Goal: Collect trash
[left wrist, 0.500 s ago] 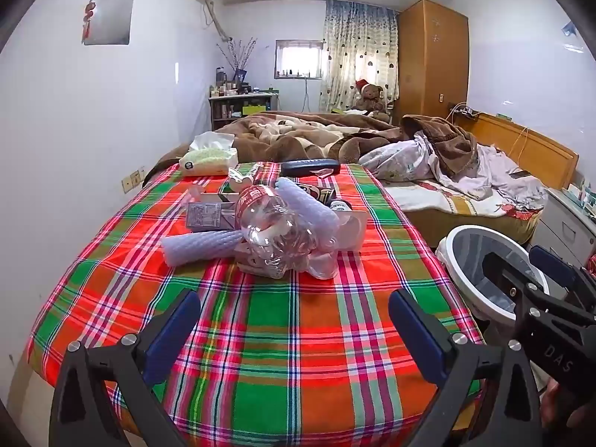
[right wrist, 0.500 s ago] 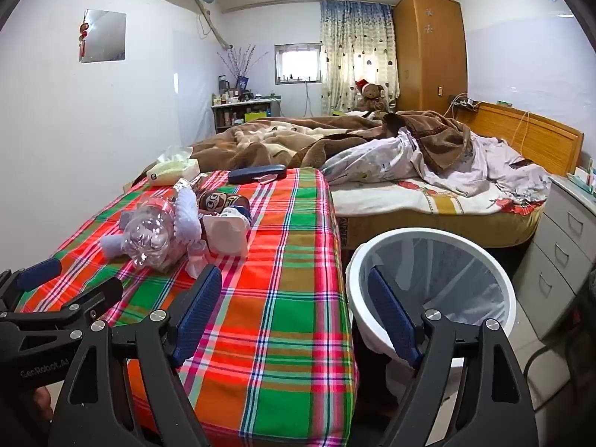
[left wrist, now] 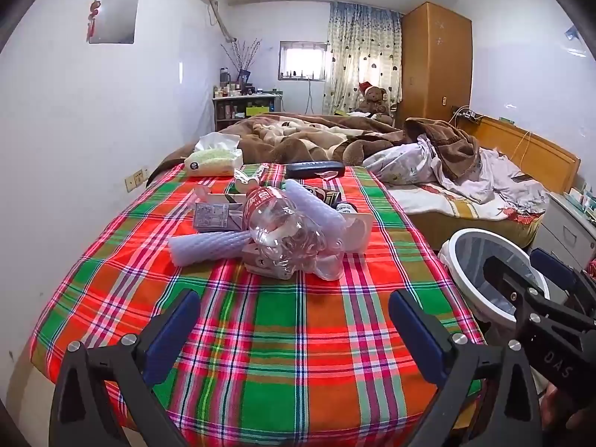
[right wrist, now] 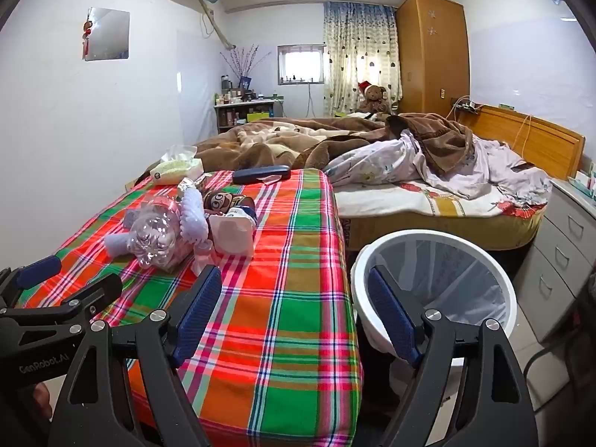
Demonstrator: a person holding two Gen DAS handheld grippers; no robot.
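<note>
Meanwhile, both tongs (left wrist: 294, 329) (right wrist: 296, 311) are gaping wide and empty before the table's (left wrist: 298, 354) crushed bottle (left wrist: 287, 229), likely light, slippery, best pinched across its crumpled middle.

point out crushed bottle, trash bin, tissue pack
crushed bottle (left wrist: 287, 234), left wrist view, clear body.
trash bin (right wrist: 432, 240), right wrist view, white rim's far edge.
tissue pack (left wrist: 214, 160), left wrist view, front face.

Both wrist views face the far window wall, angled downward: left from the plaid table's (left wrist: 298, 354) near edge, centred; right from its near right corner, over the bin (right wrist: 432, 287); shared: table, bin.
</note>
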